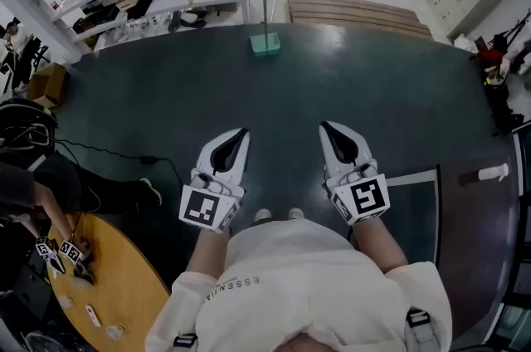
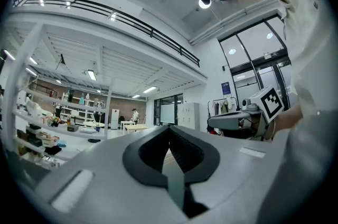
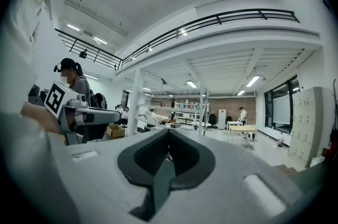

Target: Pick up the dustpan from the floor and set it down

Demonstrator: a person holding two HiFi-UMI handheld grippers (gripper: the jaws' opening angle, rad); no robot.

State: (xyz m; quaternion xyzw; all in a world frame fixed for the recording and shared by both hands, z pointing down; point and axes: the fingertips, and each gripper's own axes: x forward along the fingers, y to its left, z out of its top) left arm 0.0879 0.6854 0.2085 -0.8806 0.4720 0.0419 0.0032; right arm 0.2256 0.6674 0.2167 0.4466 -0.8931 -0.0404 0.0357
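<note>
White shirt nearest, white left tool, right tool both closed, empty, teal plastic dustpan on dark floor ahead

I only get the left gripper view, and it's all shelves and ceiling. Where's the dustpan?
Observer: In the head view the green dustpan stands on the dark floor, straight ahead of the person.
Operator: Is it close to my gripper?
Observer: No, the left gripper is well short of it.
Operator: Is the other gripper holding anything?
Observer: No, the right gripper is shut with nothing between its jaws.
</note>
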